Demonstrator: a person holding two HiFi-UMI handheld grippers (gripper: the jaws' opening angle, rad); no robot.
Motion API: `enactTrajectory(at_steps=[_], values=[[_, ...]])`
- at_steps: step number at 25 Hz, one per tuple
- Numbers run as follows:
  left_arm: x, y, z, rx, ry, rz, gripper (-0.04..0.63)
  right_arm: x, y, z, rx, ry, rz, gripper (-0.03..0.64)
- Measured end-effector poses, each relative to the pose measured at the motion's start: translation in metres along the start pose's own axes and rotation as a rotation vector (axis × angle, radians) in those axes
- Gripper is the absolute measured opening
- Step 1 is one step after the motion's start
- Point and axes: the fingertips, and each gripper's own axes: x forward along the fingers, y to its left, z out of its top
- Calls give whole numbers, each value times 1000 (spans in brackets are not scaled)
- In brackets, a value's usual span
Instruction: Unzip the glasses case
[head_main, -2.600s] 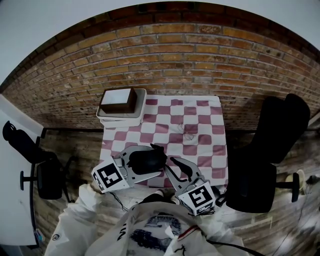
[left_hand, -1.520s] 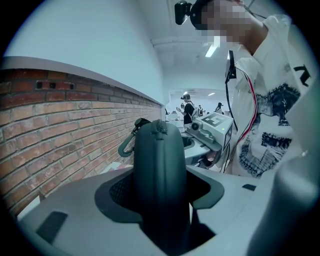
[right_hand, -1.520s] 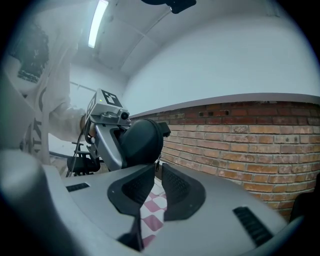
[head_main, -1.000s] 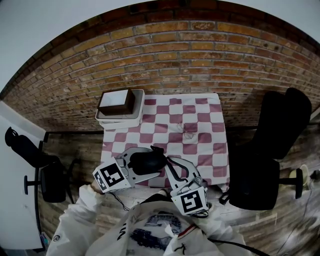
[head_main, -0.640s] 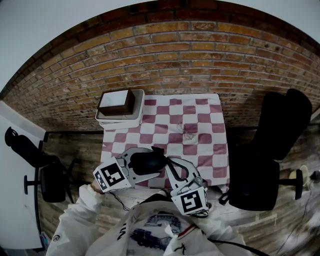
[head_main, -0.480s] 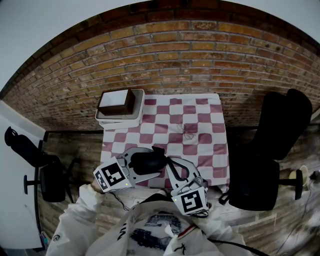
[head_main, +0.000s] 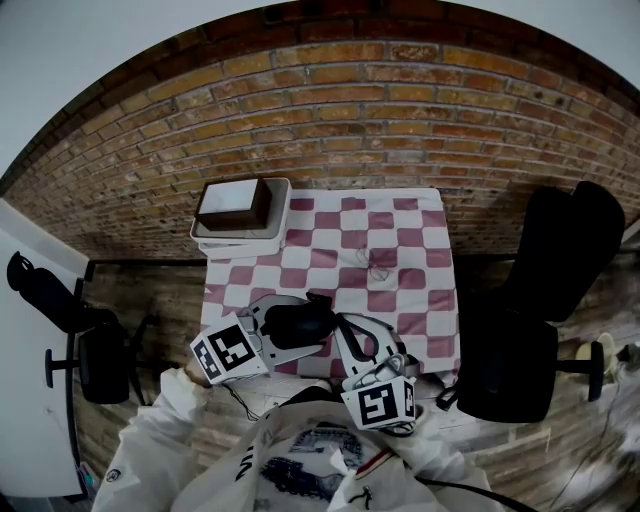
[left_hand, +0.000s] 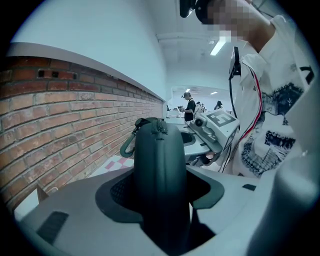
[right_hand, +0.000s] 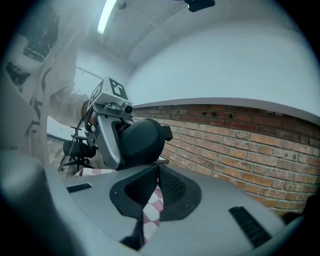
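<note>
Right hand-held gripper (right_hand: 156, 167) closed at glasses case (left_hand: 159, 150) edge | left hand-held gripper (left_hand: 160, 194) clamps it

Head camera looks steeply down on a red-and-white checked tablecloth (head_main: 380, 250), red brick wall (head_main: 350, 120) at twelve o'clock. Both gripper cameras, close up, share the dark rounded glasses case (left_hand: 160, 170).

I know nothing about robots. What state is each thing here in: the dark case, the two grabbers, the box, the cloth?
glasses case: looks zipped shut, held edge-up.
left gripper: shut on the glasses case.
right gripper: jaws together, tips at the case's end; whether they pinch the zip pull cannot be told.
brown box: sitting in the white tray.
checked cloth: spread flat, slightly creased.
</note>
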Motion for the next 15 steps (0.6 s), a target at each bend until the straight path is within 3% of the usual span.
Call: enactTrajectory(at_steps=[4, 15], values=[[-3, 2, -3, -22, -5, -4, 253, 4, 1, 1, -62, 15, -29, 15], [-19, 16, -26, -81, 23, -15, 253, 29, 12, 3, -100, 74, -54, 15]])
